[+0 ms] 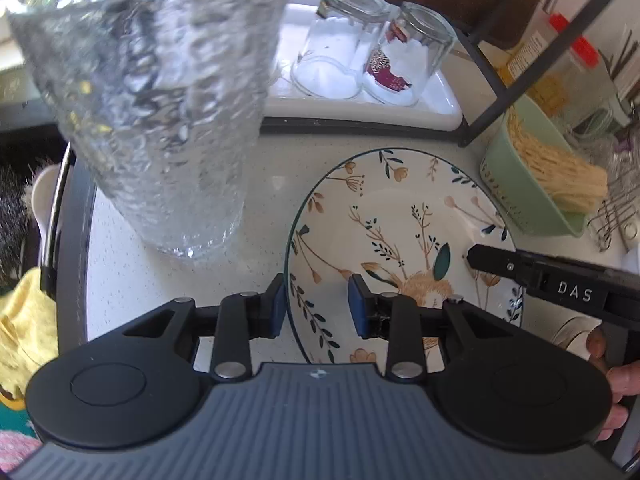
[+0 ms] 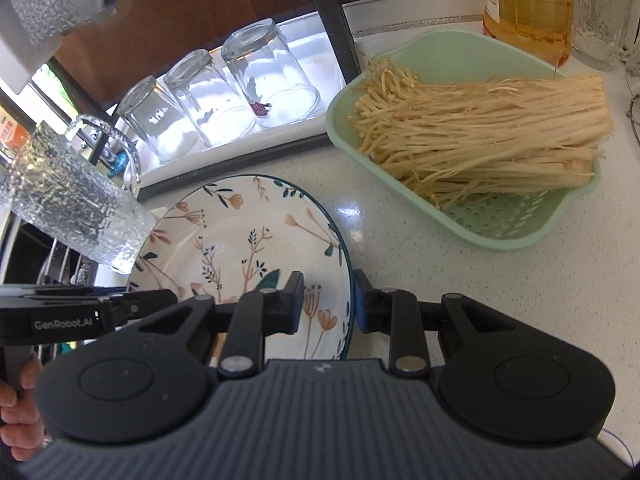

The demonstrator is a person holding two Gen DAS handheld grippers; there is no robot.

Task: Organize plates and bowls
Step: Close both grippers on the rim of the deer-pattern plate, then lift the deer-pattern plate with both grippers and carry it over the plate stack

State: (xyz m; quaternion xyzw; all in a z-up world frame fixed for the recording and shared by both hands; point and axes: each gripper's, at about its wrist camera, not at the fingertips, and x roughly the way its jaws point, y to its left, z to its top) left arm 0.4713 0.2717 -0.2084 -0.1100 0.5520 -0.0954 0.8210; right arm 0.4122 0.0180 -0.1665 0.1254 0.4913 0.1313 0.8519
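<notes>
A floral plate with a dark teal rim lies flat on the pale speckled counter. My left gripper straddles the plate's left rim: one blue pad is outside the edge and one over the plate's inside, with a clear gap between them. My right gripper straddles the opposite rim the same way, the edge sitting close to its outer pad. Each gripper shows in the other's view as a black finger over the plate, the right gripper and the left gripper. Neither pair of pads visibly clamps the rim.
A textured glass mug stands close to the plate's left side. Behind, upturned glasses sit on a white tray in a black rack. A green basket of enoki mushrooms lies to the right, with an oil bottle beyond.
</notes>
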